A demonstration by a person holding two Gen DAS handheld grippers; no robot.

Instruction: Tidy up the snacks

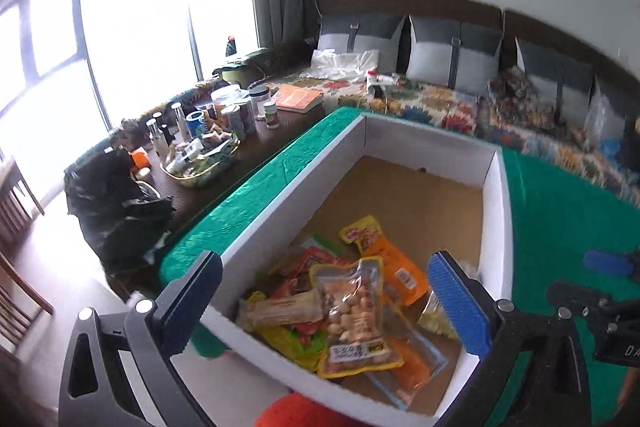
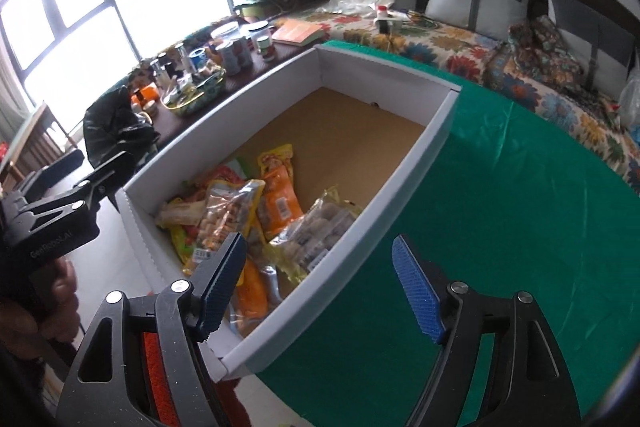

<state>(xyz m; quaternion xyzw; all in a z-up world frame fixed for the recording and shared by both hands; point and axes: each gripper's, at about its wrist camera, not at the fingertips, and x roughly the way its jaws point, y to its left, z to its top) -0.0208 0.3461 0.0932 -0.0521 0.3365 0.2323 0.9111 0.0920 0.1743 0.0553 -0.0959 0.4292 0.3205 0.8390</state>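
A white-walled cardboard box (image 1: 496,211) (image 2: 442,123) stands on a green cloth. Several snack packets lie piled at its near end: a clear peanut bag (image 1: 356,315) (image 2: 224,215), an orange packet (image 1: 396,267) (image 2: 280,199), a yellow-edged bag of brown balls (image 2: 316,231) and others under them. My left gripper (image 1: 326,301) is open and empty, hovering above the pile with its jaws wide apart. My right gripper (image 2: 320,287) is open and empty, over the box's near right wall. The left gripper's body shows at the left of the right wrist view (image 2: 60,211).
The green cloth (image 2: 500,207) covers the table right of the box. A dark side table (image 1: 276,131) holds jars, bottles and a tray. A black bag (image 1: 116,203) sits at the left. A sofa with a floral cover (image 2: 460,43) and grey cushions runs behind.
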